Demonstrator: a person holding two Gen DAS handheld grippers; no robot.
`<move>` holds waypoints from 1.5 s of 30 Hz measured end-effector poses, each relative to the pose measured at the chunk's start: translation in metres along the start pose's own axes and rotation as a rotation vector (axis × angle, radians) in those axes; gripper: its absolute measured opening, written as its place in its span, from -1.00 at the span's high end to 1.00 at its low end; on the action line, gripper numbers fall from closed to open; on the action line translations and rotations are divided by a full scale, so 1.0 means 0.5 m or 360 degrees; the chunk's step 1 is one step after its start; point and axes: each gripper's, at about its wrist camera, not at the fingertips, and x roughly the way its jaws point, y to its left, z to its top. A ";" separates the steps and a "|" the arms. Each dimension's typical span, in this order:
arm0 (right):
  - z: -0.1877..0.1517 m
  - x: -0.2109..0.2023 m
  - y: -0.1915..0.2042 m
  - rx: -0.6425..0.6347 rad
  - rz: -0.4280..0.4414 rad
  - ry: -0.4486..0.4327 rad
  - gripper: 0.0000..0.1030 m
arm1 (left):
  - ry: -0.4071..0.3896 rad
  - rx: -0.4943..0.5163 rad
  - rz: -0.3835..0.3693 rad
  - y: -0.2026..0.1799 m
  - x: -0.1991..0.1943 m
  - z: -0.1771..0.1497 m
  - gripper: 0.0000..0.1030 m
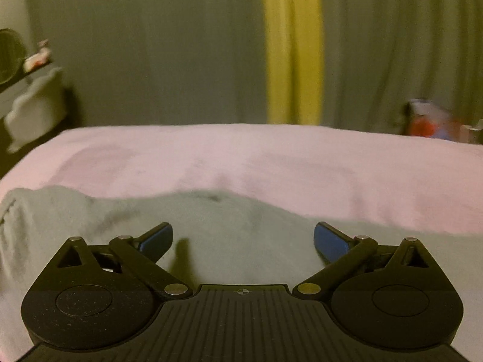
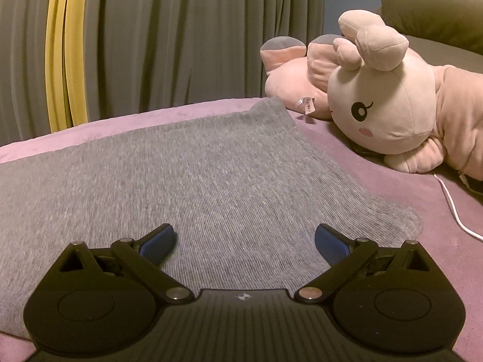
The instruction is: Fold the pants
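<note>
Across lower centre of both views: grey pants [image 2: 187, 163] flat on pink bed [image 2: 377, 199], seemingly part-folded; left claw [image 1: 243, 241] and right claw [image 2: 245, 241] spread, empty; further folding probably left.

Blurred shelf clutter [image 1: 36, 57], pants [image 2: 181, 181] cut off (left edge), plush rabbit [image 2: 392, 102] cropped right

Both views sit just behind their own spread fingers, aimed forward and tilted down, low and close over the bed. The left wrist view faces across the pink bed cover [image 1: 241, 157] toward the curtain [image 1: 151, 45]. The right wrist view faces the same curtain [image 2: 181, 30], with a plush rabbit [image 2: 383, 102] at right. Shared: grey pants [image 1: 211, 226] [image 2: 181, 175], cover, and the curtain's yellow stripe [image 1: 291, 45] [image 2: 63, 54].
</note>
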 end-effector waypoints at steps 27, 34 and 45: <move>-0.001 0.011 -0.002 0.0026 0.0005 -0.0025 -0.93 | -0.0050 0.0342 -0.0159 -0.255 -0.012 -0.064 -1.00; 0.003 0.014 0.001 0.0015 -0.0011 -0.0016 -0.93 | 0.0010 0.0282 0.0127 -0.201 -0.007 0.004 -1.00; 0.012 0.005 -0.009 0.0056 0.0022 -0.0003 -0.93 | 0.0209 0.0083 -0.0048 0.074 -0.157 -0.099 -1.00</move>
